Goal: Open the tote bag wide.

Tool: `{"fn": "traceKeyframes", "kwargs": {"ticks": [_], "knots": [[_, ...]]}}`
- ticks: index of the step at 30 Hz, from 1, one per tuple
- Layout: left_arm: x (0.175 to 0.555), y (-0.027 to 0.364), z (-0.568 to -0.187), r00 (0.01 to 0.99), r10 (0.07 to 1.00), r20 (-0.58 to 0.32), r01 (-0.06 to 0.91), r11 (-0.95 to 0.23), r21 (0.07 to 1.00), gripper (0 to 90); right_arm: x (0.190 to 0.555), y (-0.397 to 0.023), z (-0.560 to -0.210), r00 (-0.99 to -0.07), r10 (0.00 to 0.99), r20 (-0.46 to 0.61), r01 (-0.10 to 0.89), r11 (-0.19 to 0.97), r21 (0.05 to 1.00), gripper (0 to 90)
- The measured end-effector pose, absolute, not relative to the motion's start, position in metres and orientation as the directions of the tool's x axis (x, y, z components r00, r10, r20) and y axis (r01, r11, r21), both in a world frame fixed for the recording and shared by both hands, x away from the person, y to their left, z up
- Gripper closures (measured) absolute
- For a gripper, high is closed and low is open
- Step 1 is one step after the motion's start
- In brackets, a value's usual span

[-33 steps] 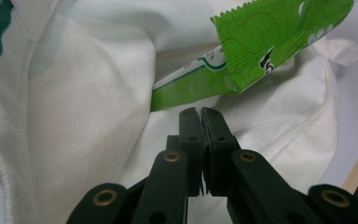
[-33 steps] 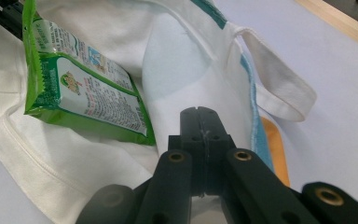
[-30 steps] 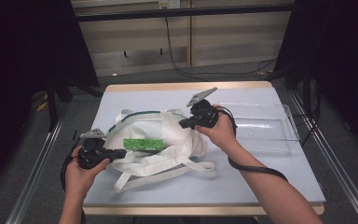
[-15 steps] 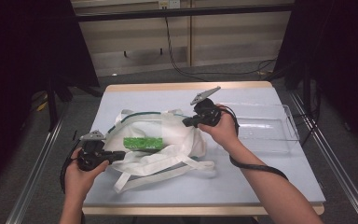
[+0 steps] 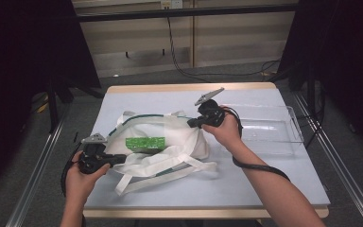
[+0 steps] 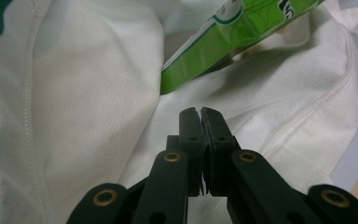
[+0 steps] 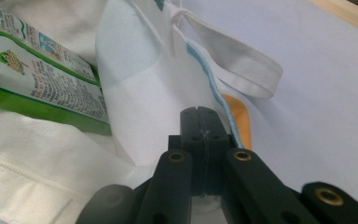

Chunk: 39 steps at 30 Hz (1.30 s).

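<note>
On a pale blue table (image 5: 264,184), a white tote bag (image 5: 170,142) lies slumped between two hand-held grippers, its straps trailing toward the near edge. A clear plastic tray (image 5: 269,130) sits at the table's right side, just beyond the bag. A green packet (image 5: 145,142) lies in the bag's mouth. The left gripper (image 5: 118,158), jaws pressed together, pinches the bag's near-left edge; the right gripper (image 5: 191,124) is clamped on the bag's rim at its far right
</note>
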<state>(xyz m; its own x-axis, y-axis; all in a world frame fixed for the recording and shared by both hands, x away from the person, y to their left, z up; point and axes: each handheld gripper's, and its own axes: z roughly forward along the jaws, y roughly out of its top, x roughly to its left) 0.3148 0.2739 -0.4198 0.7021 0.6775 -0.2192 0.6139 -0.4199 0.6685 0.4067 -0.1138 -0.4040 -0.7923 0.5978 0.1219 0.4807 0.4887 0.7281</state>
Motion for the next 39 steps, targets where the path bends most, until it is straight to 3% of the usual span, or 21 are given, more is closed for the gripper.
{"fn": "traceKeyframes", "kwargs": {"ticks": [22,39], "knots": [[0.311,0.276,-0.431,0.695,0.685,-0.217,0.626,-0.429,0.651,87.8,0.414,-0.114,-0.408,-0.778,0.614,0.138,0.511,0.489,0.707,90.0],[0.31,0.274,-0.427,0.697,0.682,-0.221,0.616,-0.413,0.671,87.7,0.411,-0.098,-0.395,-0.821,0.556,0.128,0.462,0.517,0.72,89.5]]}}
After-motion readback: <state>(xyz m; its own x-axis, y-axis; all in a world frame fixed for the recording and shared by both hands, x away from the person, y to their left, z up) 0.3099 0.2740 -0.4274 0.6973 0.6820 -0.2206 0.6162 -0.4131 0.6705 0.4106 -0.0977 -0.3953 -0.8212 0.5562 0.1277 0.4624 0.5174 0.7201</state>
